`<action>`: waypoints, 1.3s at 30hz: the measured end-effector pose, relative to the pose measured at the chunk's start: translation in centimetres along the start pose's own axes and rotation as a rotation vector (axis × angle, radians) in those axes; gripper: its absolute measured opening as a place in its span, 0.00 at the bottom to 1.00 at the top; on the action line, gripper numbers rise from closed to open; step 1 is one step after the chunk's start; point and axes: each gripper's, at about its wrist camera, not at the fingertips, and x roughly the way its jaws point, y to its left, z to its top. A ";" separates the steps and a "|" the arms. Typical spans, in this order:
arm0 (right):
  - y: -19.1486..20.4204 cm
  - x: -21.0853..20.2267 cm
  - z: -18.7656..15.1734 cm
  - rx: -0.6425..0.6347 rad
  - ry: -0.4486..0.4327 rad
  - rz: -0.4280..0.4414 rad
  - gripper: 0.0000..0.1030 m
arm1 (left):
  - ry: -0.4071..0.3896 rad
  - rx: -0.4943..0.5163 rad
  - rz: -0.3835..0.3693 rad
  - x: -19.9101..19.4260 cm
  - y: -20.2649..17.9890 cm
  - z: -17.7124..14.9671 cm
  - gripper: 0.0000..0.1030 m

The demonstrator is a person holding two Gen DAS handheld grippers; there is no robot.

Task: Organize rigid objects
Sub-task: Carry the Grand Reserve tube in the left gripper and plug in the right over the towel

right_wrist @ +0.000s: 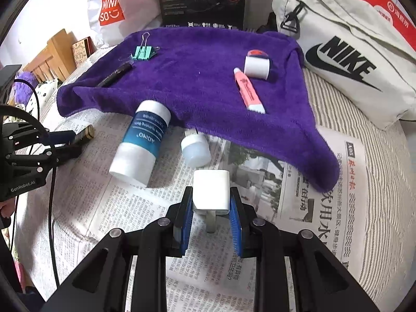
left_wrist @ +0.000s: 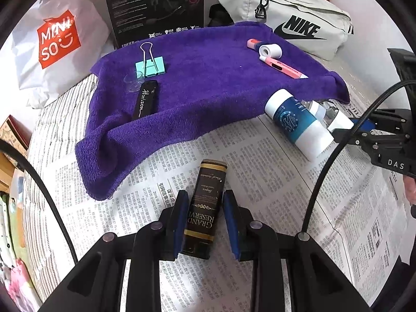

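My left gripper straddles a black and gold "Grand Reserve" tube lying on the newspaper; the left pad touches it, the right pad stands slightly off. My right gripper is shut on a white plug adapter, prongs toward the camera. On the purple towel lie a mint binder clip, a black "Horizon" stick, a pink highlighter, a small white roll and a clear cup. A blue and white bottle and a small white jar lie on the newspaper.
Newspaper covers a striped bed sheet. Behind the towel stand a Miniso bag, a black Edifier box and a Nike pouch. Wooden furniture is at the left.
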 end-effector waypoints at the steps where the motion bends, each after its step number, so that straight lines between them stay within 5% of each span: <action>1: 0.0 0.0 -0.1 0.000 -0.002 0.000 0.25 | 0.003 0.006 -0.001 -0.1 0.0 0.0 0.26; 39: -1.5 -2.7 1.3 0.019 -0.063 0.048 0.25 | -0.070 -0.100 -0.045 -2.5 1.6 0.8 0.23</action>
